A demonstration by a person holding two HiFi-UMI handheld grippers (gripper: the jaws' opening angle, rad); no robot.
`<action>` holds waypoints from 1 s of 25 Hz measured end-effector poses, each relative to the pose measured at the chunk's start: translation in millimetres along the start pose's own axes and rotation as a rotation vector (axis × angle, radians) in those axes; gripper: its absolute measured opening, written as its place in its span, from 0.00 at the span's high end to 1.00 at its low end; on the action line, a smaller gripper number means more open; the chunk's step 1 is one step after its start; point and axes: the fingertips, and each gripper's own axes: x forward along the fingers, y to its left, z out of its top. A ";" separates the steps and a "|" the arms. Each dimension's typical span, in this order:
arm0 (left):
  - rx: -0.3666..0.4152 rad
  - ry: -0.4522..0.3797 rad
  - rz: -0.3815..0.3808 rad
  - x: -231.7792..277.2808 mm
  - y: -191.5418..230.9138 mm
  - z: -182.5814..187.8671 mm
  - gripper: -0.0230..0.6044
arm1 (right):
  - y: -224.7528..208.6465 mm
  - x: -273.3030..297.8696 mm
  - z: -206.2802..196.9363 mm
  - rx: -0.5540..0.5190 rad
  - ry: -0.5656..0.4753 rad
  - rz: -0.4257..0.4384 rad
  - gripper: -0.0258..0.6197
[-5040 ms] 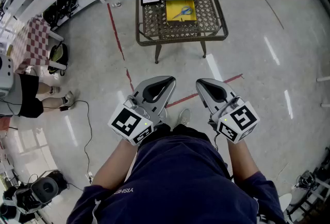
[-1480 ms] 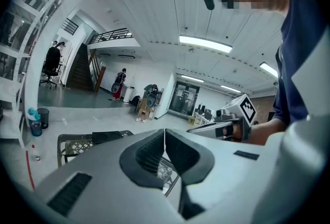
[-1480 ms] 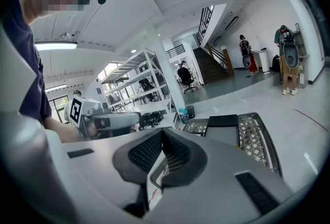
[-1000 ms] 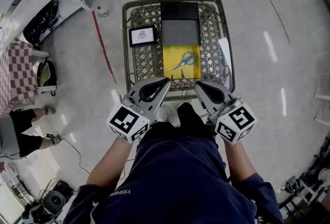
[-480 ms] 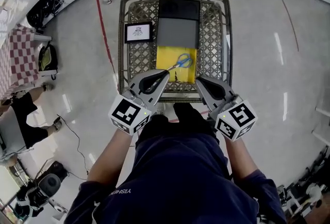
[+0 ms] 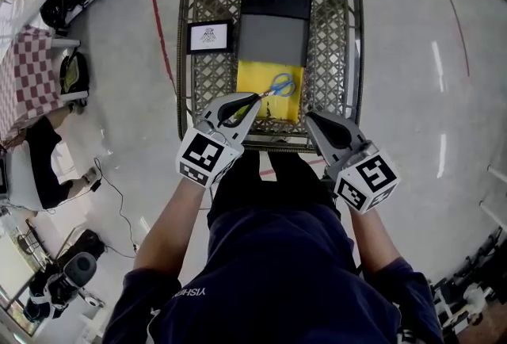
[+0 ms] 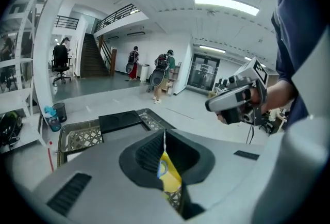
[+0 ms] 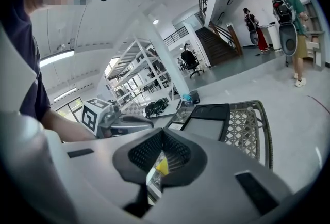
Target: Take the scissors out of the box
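The left gripper [image 6: 252,101] and right gripper [image 6: 313,119] are both squeezed shut, holding nothing. Just past the left tip lie the blue scissors [image 6: 279,86], inside the yellow box [image 6: 252,79]. This looks like the reaching step. Next, 1 gripper must open over the scissors.

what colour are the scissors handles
Blue handles on the scissors, lying in the yellow box; clearest in the head view.

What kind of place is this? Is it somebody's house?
Probably not: it looks like a big office or lab hall, with a staircase, tall white racks and glass doors.
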 end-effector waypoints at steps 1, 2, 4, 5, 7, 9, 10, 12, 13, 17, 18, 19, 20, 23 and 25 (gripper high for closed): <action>0.000 0.017 -0.005 2.7 2.6 -6.0 0.92 | -0.9 0.4 -1.0 0.002 0.002 -0.005 0.93; 0.005 0.035 -0.011 5.1 4.5 -12.1 0.92 | -1.2 0.8 -1.9 0.003 0.004 -0.010 0.93; 0.027 0.071 -0.033 11.3 5.9 -24.7 0.92 | -2.1 1.8 -3.9 0.008 0.008 -0.020 0.93; 0.040 0.089 -0.048 15.3 5.9 -31.1 0.92 | -3.3 2.5 -5.7 0.013 0.011 -0.027 0.93; 0.067 0.126 -0.078 24.1 6.3 -44.0 0.92 | -6.3 5.5 -10.1 0.024 0.016 -0.043 0.93; 0.097 0.166 -0.107 32.5 6.9 -56.9 0.92 | -7.6 10.0 -13.7 0.034 0.020 -0.058 0.93; 0.110 0.185 -0.122 36.7 6.7 -63.3 0.92 | -7.7 11.7 -15.5 0.039 0.022 -0.065 0.93; 0.127 0.216 -0.151 46.5 5.5 -77.2 0.92 | -8.2 13.5 -18.6 0.046 0.028 -0.079 0.93; 0.132 0.233 -0.165 51.4 4.6 -85.4 0.92 | -8.4 14.2 -20.5 0.048 0.032 -0.085 0.93; 0.155 0.312 -0.206 64.9 5.2 -117.3 0.92 | -8.4 18.3 -29.8 0.067 0.045 -0.102 0.93; 0.162 0.329 -0.211 67.8 6.5 -123.0 0.91 | -8.9 19.0 -31.9 0.072 0.049 -0.105 0.93; 0.168 0.344 -0.212 70.6 8.0 -128.4 0.91 | -9.5 19.5 -34.3 0.076 0.053 -0.109 0.93; 0.173 0.360 -0.213 73.3 9.5 -133.6 0.90 | -10.3 19.7 -36.8 0.081 0.057 -0.112 0.93; 0.183 0.411 -0.217 80.9 13.3 -149.3 0.83 | -12.1 20.4 -44.1 0.095 0.071 -0.119 0.93; 0.194 0.443 -0.225 84.7 14.3 -158.3 0.80 | -12.3 21.4 -48.1 0.102 0.077 -0.122 0.93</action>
